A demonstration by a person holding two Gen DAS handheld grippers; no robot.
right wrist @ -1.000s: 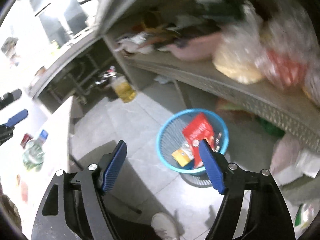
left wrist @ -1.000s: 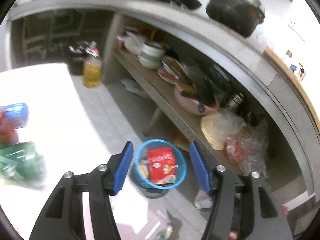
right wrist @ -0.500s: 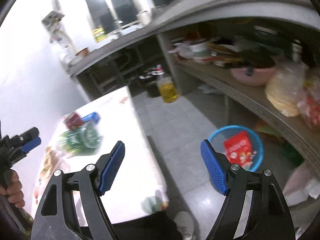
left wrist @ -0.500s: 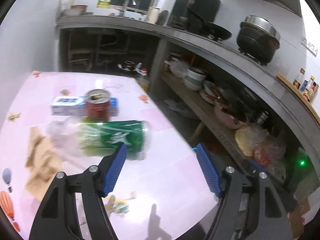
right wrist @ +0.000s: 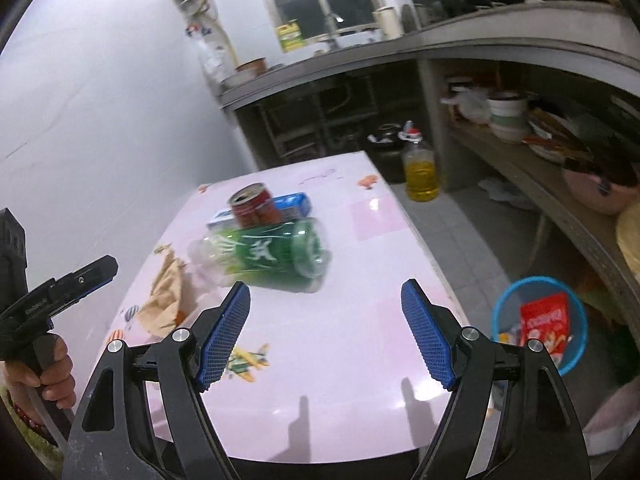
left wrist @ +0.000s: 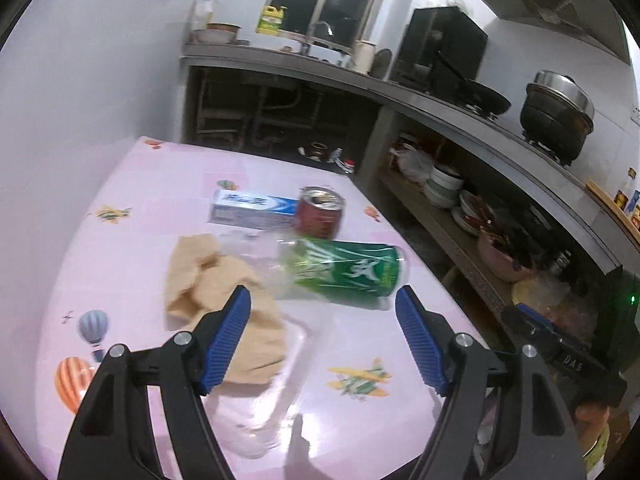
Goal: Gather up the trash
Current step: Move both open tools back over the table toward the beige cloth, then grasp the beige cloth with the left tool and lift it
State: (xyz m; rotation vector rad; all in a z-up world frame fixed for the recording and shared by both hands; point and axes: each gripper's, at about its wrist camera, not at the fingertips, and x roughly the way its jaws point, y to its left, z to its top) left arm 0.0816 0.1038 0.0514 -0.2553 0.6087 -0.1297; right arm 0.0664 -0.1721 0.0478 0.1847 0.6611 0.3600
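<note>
A pink table [left wrist: 132, 248] printed with balloons and planes bears a green-labelled bottle [left wrist: 352, 274] and red can [left wrist: 320, 218].

Black hand-held gripper [left wrist: 322, 334], ribbed blue pads [left wrist: 226, 336]

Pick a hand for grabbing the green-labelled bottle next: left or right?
Left, probably. The left gripper is open and empty with the green-labelled bottle lying just ahead of its fingers. The right gripper is also open but sits further back from it.
</note>
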